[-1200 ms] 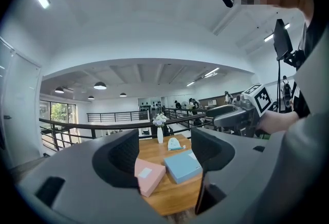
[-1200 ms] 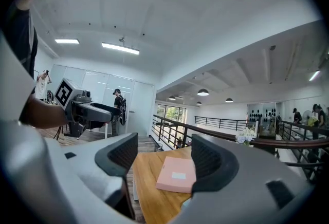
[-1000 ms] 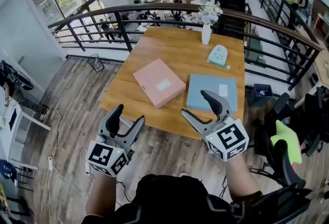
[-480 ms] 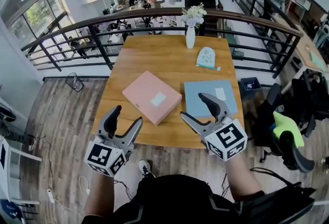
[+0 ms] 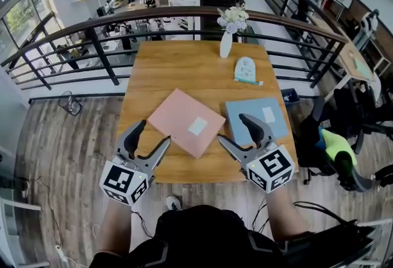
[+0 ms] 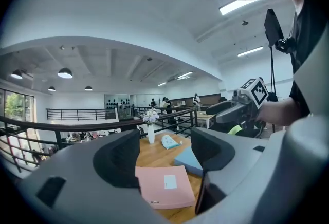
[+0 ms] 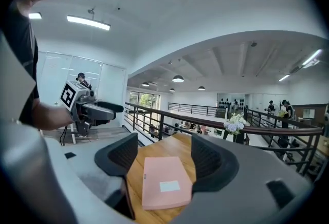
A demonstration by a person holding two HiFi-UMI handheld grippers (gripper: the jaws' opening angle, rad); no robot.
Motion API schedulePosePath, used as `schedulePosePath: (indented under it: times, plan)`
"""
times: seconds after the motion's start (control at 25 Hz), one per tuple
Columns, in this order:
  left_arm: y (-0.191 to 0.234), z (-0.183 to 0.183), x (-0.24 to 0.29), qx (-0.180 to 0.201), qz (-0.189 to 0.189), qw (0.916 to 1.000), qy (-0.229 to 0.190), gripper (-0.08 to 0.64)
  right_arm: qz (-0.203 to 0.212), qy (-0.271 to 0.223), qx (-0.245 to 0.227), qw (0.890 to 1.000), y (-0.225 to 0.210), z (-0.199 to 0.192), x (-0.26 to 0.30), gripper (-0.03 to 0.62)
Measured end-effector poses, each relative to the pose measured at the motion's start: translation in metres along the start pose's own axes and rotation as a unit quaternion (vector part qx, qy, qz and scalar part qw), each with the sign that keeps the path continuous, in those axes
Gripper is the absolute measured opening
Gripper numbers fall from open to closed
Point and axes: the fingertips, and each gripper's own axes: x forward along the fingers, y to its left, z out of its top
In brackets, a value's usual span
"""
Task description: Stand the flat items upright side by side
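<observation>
L flat box (image 5: 186, 122) & R flat box (image 5: 258, 120) lie side by side on table (image 5: 153, 76), front half (gap unclear); pouch (image 5: 245, 69) behind R one, vase (image 5: 226, 44) at far edge.

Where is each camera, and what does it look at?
Head view: on the person's head, looking down at the wooden table; left gripper, right gripper, forearms show.
Left gripper view: on the left gripper, looking past its open jaws at the pink box.
Right gripper view: on the right gripper, likewise.
Shared: the pink box.
</observation>
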Motion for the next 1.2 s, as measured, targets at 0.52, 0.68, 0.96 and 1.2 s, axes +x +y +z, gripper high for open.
schedulePosePath:
  times: [0.52,0.68,0.96,1.2]
  plan:
    - [0.071,-0.028,0.018,-0.012,-0.059,0.9982,0.004,0.322,-0.077,0.02,0.04,0.996,-0.006,-0.007,0.05,0.322]
    - [0.087,-0.044,0.033,-0.013,-0.042,0.9988,0.023,0.322,-0.074,0.025,0.046,0.996,-0.015,-0.018,0.059,0.33]
    - [0.081,-0.072,0.072,-0.022,-0.043,0.997,0.06,0.322,-0.055,0.014,0.051,0.997,-0.054,-0.027,0.073,0.33]
    - [0.097,-0.104,0.098,-0.025,-0.022,0.9927,0.116,0.322,-0.02,0.035,0.095,0.995,-0.062,-0.064,0.091,0.345]
